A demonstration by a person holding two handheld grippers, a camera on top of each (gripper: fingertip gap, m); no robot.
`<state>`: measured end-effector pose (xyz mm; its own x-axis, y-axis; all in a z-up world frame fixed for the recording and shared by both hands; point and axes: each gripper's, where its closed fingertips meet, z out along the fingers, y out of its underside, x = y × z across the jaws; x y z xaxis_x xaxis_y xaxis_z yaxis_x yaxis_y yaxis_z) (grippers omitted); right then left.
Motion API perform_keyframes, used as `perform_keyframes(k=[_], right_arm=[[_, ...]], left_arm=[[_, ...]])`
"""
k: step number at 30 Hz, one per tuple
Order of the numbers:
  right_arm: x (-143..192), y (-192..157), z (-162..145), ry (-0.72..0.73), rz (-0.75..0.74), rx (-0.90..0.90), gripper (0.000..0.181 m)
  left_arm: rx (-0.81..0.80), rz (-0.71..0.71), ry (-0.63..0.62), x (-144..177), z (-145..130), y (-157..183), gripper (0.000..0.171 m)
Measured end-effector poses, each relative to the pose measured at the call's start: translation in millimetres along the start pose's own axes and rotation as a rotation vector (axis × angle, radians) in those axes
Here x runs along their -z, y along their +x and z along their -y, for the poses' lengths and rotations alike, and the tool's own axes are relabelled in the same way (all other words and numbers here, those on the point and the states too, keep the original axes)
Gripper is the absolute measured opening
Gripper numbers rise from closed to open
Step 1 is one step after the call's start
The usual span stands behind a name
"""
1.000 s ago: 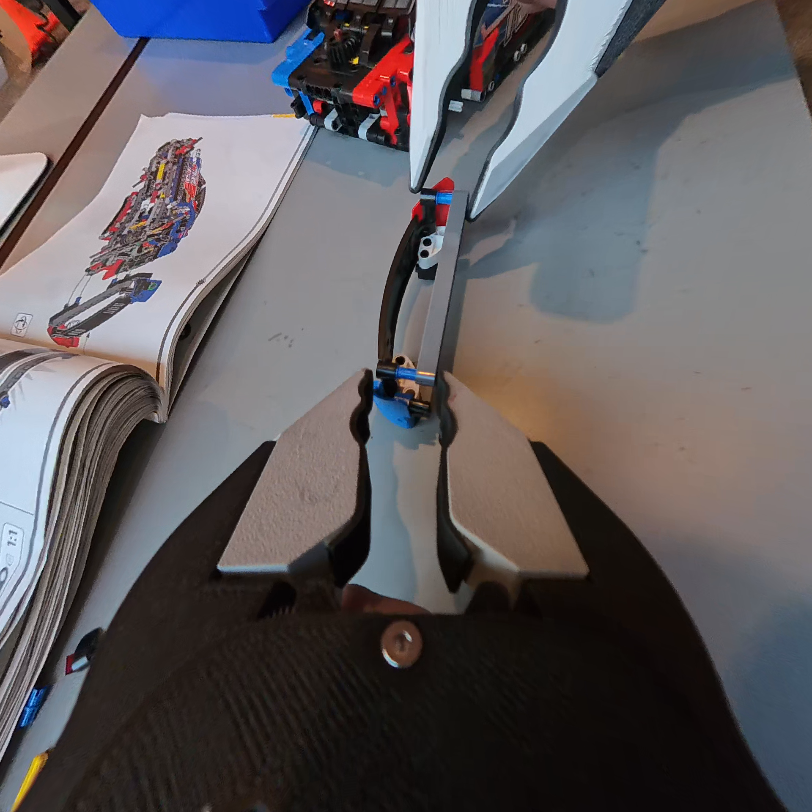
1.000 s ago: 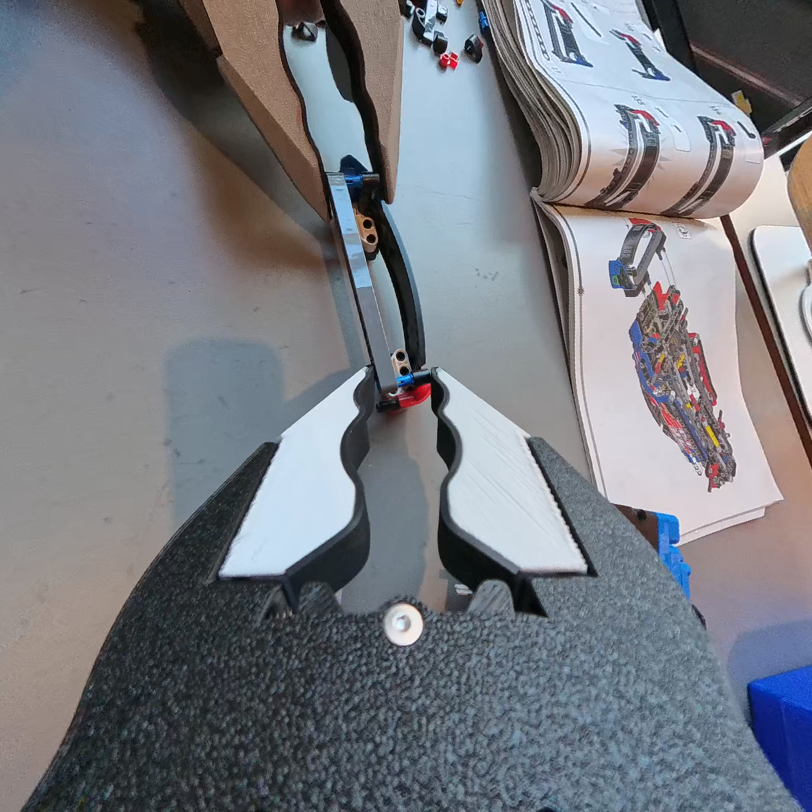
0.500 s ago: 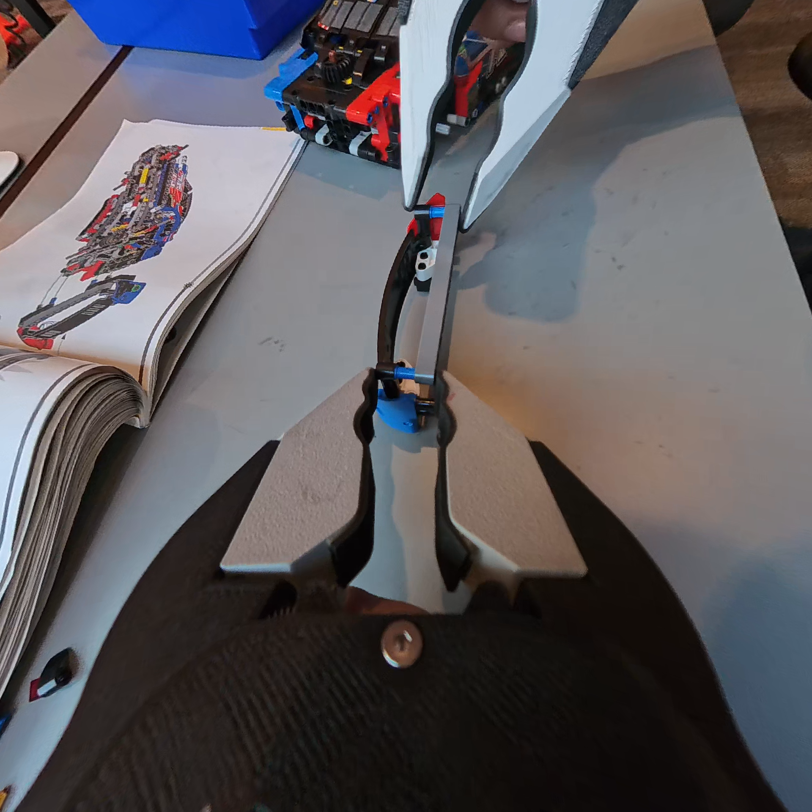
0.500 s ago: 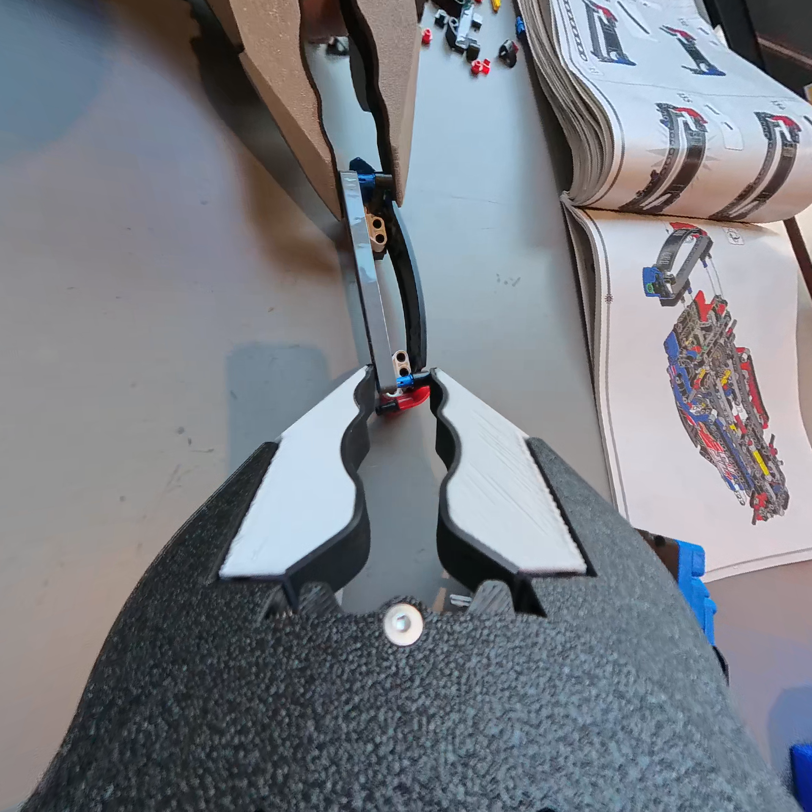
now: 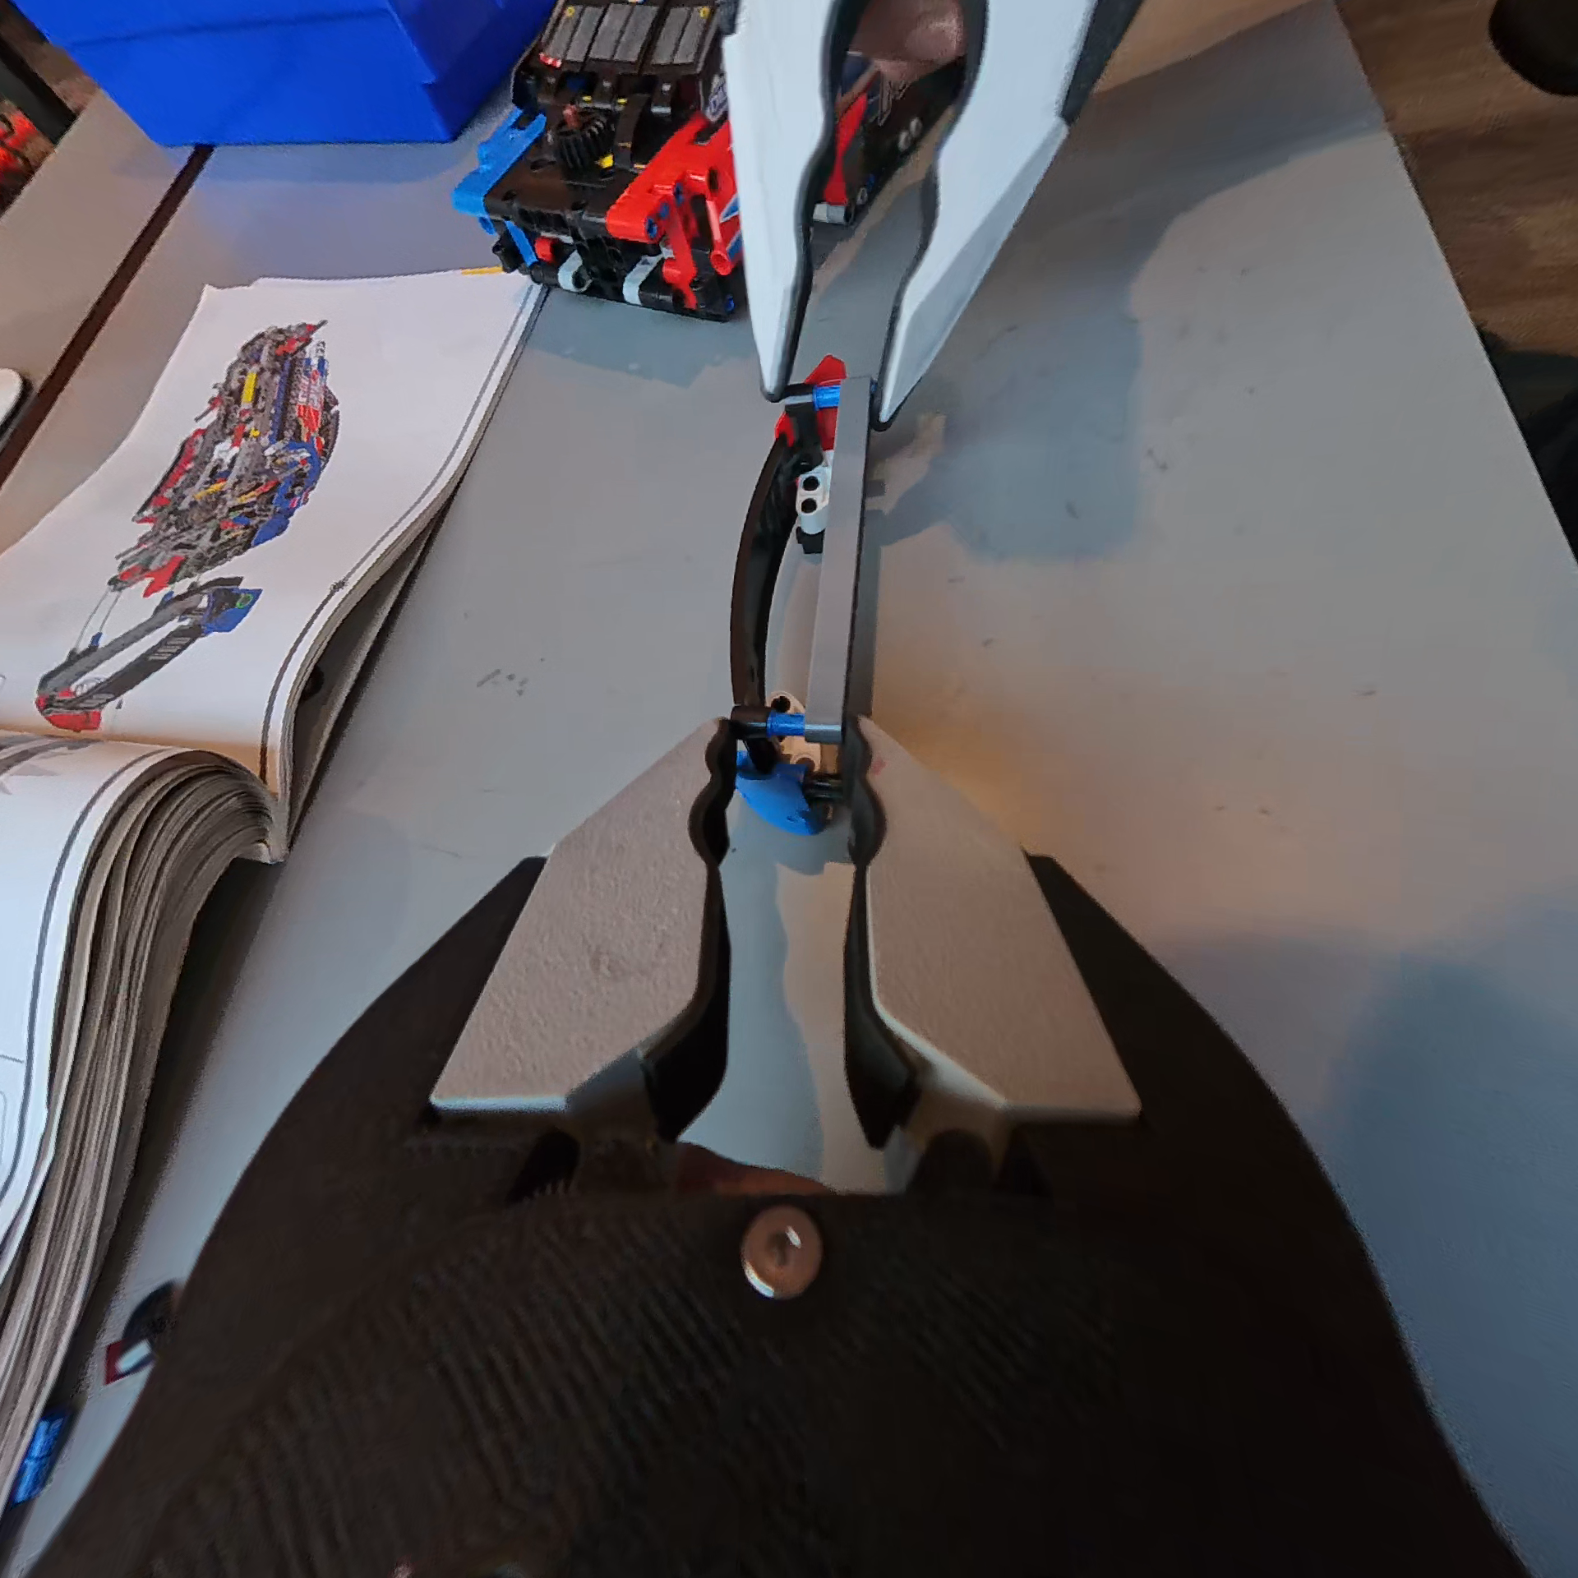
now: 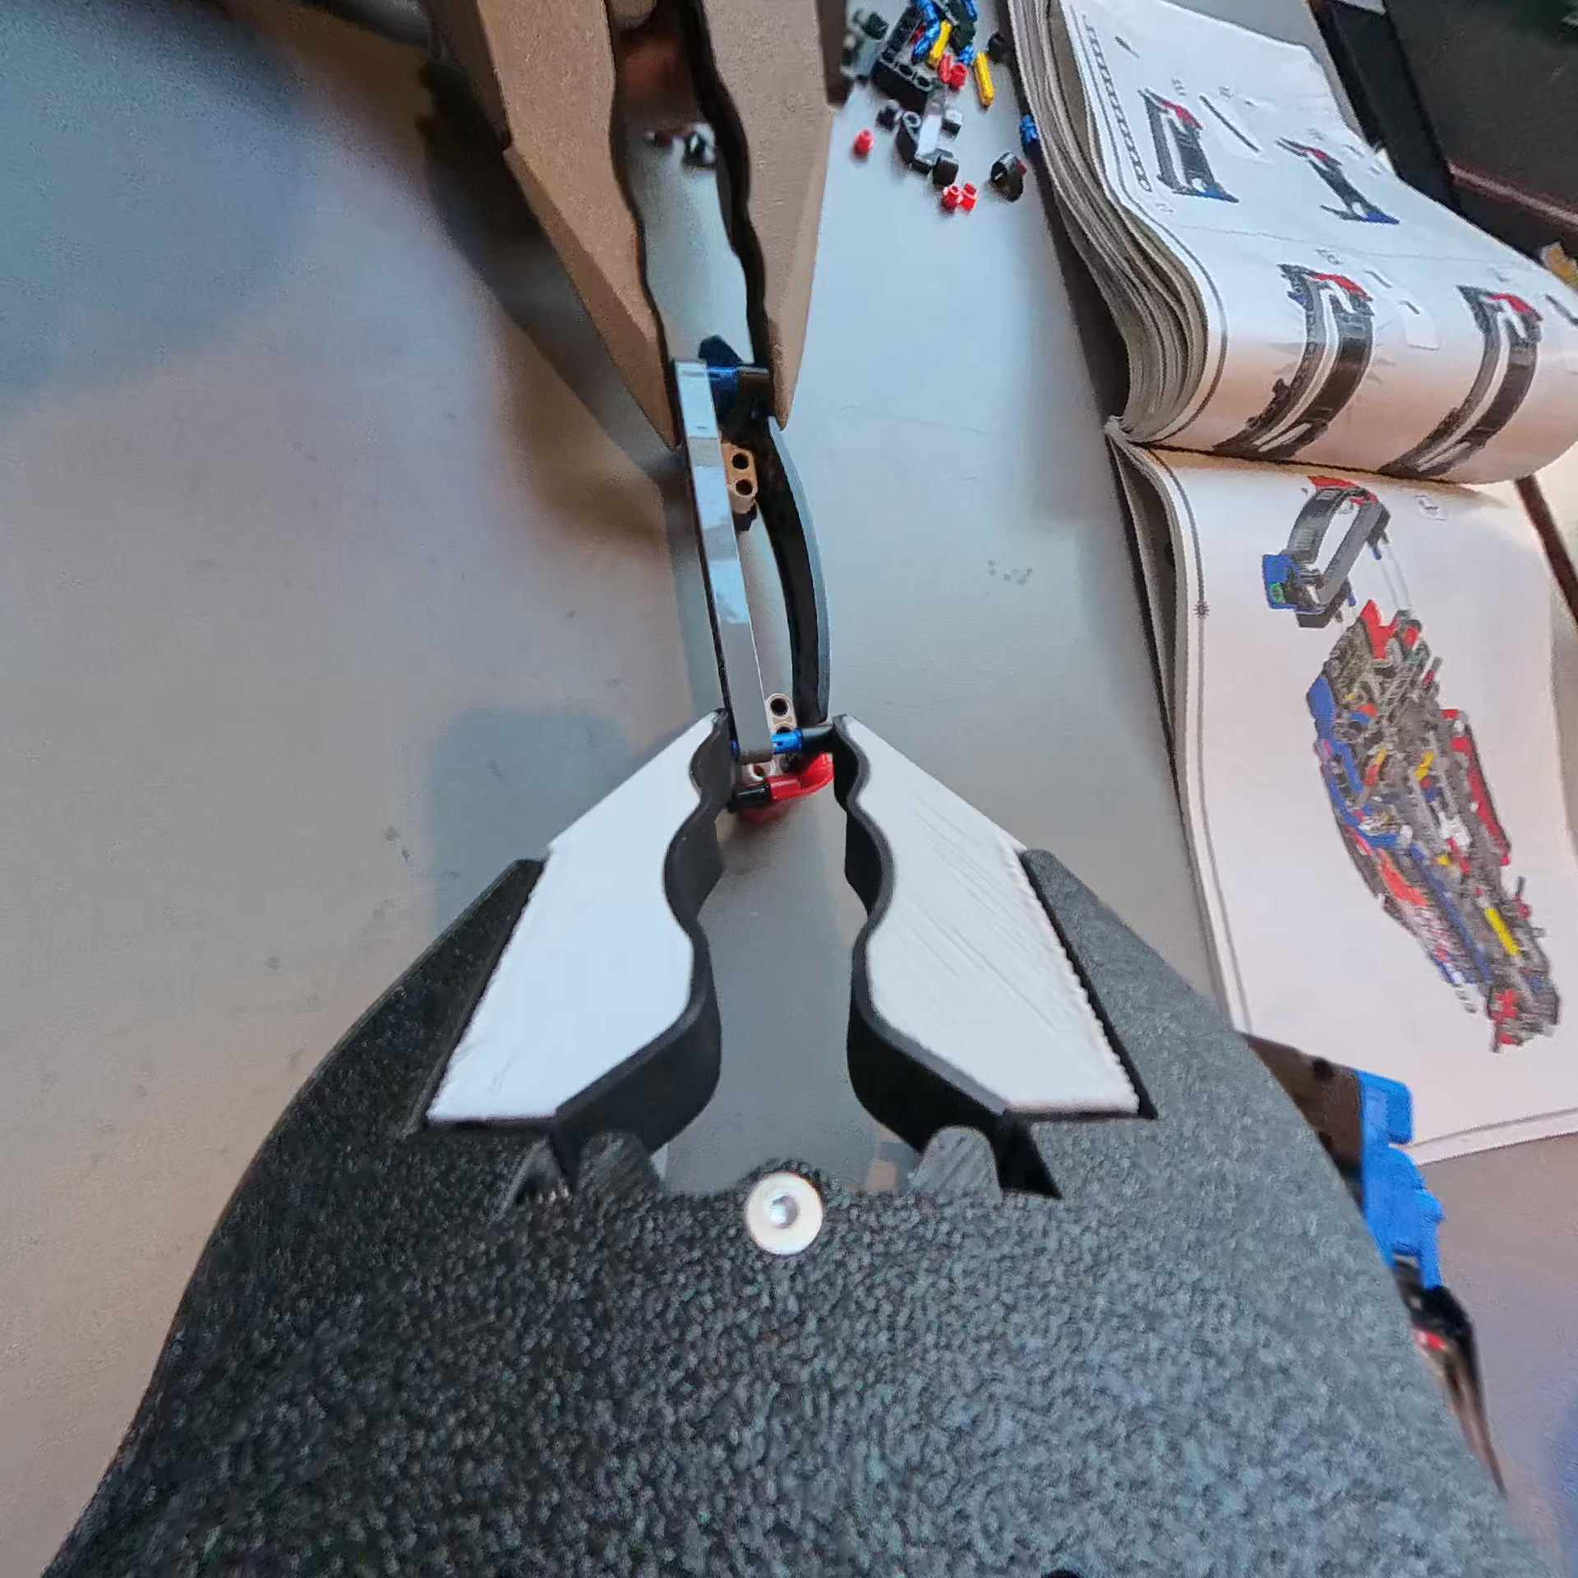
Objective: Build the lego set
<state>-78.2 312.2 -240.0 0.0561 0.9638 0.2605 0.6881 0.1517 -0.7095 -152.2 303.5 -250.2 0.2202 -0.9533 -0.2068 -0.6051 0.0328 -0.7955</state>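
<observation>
A long lego sub-assembly (image 5: 832,555), a grey beam beside a curved black panel, is held between both grippers above the grey table. My left gripper (image 5: 790,768) is shut on its blue end. My right gripper (image 6: 781,768) is shut on its red end; the sub-assembly (image 6: 734,581) also shows in the right wrist view. The right gripper's white fingers (image 5: 773,213) show at the top of the left wrist view. The left gripper's tan fingers (image 6: 581,213) show at the top of the right wrist view. The part-built lego car (image 5: 623,179) stands behind.
An open instruction booklet (image 5: 213,529) lies left in the left wrist view and shows at the right in the right wrist view (image 6: 1366,726). A blue bin (image 5: 256,68) stands at the back. Several loose lego pieces (image 6: 931,94) lie beyond the left gripper. My hands' fingertips stand some 9 cm from each other.
Both grippers keep their hold on the sub-assembly. The pair has shifted slightly over the table, so the booklet and the car sit a little differently in both views.
</observation>
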Motion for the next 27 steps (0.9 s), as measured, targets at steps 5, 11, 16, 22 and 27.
perform_keyframes(k=[5, 11, 16, 22, 27], right_arm=[[-0.6, -2.2, -0.6, -0.012, 0.052, -0.005, 0.039], [-3.4, -3.3, -0.7, -0.001, 0.084, -0.018, 0.025], [-2.9, -5.9, -0.6, -0.002, 0.083, 0.019, 0.025], [-3.7, -6.3, -0.2, -0.008, 0.098, 0.052, 0.024], [-5.4, -4.2, 0.2, 0.016, 0.148, -0.040, 0.024]], left_arm=[[-0.050, 0.005, 0.000, 0.5, -0.6, 2.2, 0.022], [-0.035, 0.028, -0.009, 0.8, -1.6, -1.4, 0.023], [-0.010, -0.024, 0.010, 3.2, -0.1, 2.9, 0.022], [0.018, -0.019, -0.013, 3.7, -2.5, 3.2, 0.021], [0.018, -0.014, -0.012, 4.2, -2.7, 2.3, 0.021]])
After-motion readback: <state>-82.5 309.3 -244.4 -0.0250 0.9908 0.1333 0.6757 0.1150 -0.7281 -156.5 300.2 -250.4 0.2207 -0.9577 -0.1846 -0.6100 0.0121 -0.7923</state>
